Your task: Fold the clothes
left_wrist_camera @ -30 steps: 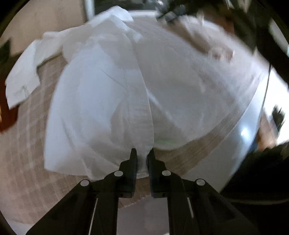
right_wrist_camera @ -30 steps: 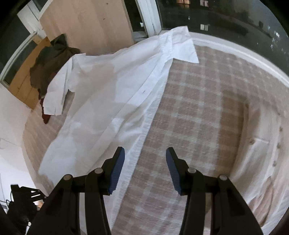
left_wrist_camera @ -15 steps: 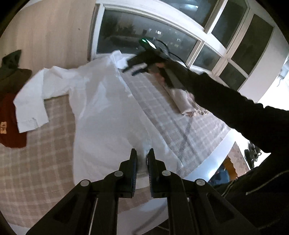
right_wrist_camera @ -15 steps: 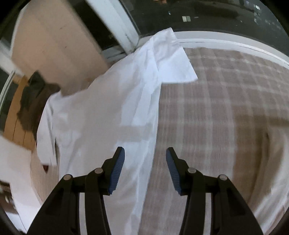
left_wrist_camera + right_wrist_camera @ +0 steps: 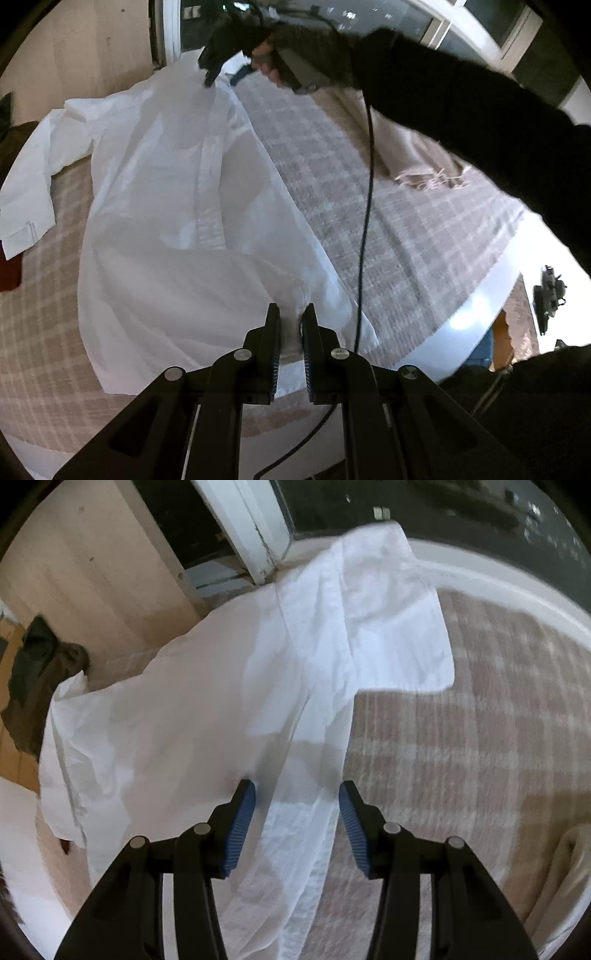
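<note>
White dress shirt [image 5: 159, 206] spread open across the plaid bed cover [image 5: 388, 206], collar end [image 5: 391, 602] near the window frame [image 5: 251, 528], one sleeve [image 5: 29, 195] trailing toward the far side. Left gripper [image 5: 291, 314] clamped on the hem corner, as a second ago, cloth bunched between the pads and lifted a little. Right gripper [image 5: 297, 794] shifted from the bare cover beside the shirt to straddle the front placket edge; jaws just narrowing, fabric between them, blue pads [image 5: 240, 816] not yet pressing. Probably sets up a two-point hold along one front panel, ready for folding that side inward once the far pinch closes.
</note>
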A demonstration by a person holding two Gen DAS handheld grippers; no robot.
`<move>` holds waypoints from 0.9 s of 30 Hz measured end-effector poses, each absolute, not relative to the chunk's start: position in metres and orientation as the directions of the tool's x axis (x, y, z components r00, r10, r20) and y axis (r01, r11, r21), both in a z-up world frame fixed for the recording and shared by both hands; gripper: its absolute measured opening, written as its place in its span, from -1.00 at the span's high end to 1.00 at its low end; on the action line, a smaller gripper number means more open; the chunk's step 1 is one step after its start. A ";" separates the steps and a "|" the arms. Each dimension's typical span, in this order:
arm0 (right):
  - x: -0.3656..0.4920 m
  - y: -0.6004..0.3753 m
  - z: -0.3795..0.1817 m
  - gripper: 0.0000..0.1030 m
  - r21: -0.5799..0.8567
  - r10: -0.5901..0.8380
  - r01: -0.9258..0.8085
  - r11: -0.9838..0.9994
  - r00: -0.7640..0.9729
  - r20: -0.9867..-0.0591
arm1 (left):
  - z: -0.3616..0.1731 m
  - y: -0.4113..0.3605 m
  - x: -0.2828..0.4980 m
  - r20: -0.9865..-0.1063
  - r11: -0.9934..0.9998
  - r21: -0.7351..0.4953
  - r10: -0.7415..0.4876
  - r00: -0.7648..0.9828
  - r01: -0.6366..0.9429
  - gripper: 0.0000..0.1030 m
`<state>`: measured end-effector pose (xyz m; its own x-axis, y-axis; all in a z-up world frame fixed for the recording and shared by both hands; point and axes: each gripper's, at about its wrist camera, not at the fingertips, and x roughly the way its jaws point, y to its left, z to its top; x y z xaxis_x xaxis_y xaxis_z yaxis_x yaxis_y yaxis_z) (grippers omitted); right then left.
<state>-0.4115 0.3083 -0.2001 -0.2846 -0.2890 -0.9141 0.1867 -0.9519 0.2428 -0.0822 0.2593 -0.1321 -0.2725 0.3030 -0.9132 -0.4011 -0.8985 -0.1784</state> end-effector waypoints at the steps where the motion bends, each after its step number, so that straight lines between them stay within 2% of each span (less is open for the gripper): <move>1: -0.413 0.310 -0.198 0.54 0.237 -0.287 0.193 -0.952 -0.295 -0.912 | -0.135 0.264 -0.083 -0.917 -0.899 -0.168 0.293 -0.271 -0.404 0.81; 2: -0.414 0.313 -0.195 0.75 0.242 -0.291 0.190 -0.952 -0.303 -0.907 | -0.138 0.268 -0.084 -0.919 -0.896 -0.168 0.293 -0.265 -0.411 0.81; 3: -0.415 0.316 -0.192 0.85 0.247 -0.296 0.187 -0.951 -0.311 -0.903 | -0.138 0.270 -0.084 -0.918 -0.894 -0.173 0.299 -0.261 -0.414 0.81; 15: -0.426 0.338 -0.157 0.91 0.193 -0.271 0.232 -0.953 -0.380 -0.884 | -0.133 0.269 -0.081 -0.902 -0.887 -0.228 0.347 -0.255 -0.401 0.81; 16: -0.427 0.341 -0.157 0.89 0.201 -0.279 0.237 -0.950 -0.365 -0.888 | -0.132 0.265 -0.081 -0.901 -0.891 -0.232 0.348 -0.259 -0.389 0.81; 18: -0.426 0.341 -0.160 0.58 0.216 -0.284 0.228 -0.949 -0.332 -0.899 | -0.130 0.257 -0.083 -0.900 -0.901 -0.236 0.344 -0.268 -0.365 0.81; 21: -0.428 0.351 -0.164 0.23 0.249 -0.301 0.192 -0.949 -0.328 -0.896 | -0.128 0.246 -0.086 -0.902 -0.914 -0.227 0.327 -0.282 -0.336 0.81; 25: -0.425 0.353 -0.174 0.23 0.352 -0.388 0.174 -0.920 -0.279 -0.878 | -0.127 0.242 -0.089 -0.900 -0.920 -0.227 0.323 -0.291 -0.319 0.81; 27: -0.422 0.343 -0.179 0.23 0.344 -0.387 0.199 -0.918 -0.245 -0.889 | -0.127 0.243 -0.089 -0.900 -0.921 -0.225 0.322 -0.293 -0.319 0.81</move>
